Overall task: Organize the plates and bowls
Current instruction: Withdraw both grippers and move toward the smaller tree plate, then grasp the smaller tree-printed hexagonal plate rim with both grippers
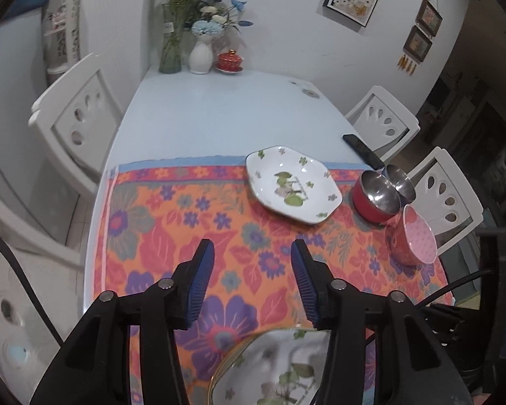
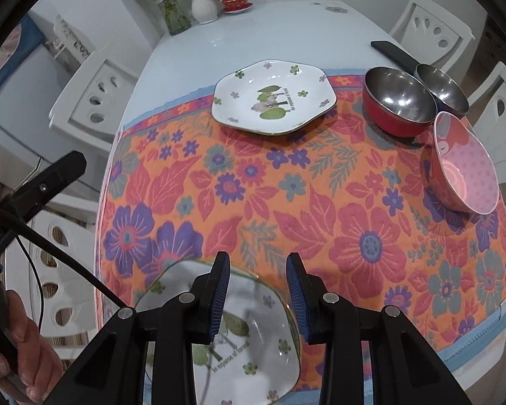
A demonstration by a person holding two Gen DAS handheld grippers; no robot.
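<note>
Two plates lie on the cloth (image 2: pixel 320 202) covering the bench: far plate (image 2: pixel 274 97) at its far edge, near plate (image 2: pixel 253 330) under the right gripper (image 2: pixel 258 298). Three bowls cluster right: red (image 2: pixel 398 103), blue (image 2: pixel 443 88), pink (image 2: pixel 464 165). Left gripper (image 1: pixel 252 281) hovers too; both jaws apart, empty.

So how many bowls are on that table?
3, all at the right end of the cloth: a red steel-lined bowl, a dark steel bowl touching behind it, and a pink bowl nearest.
</note>
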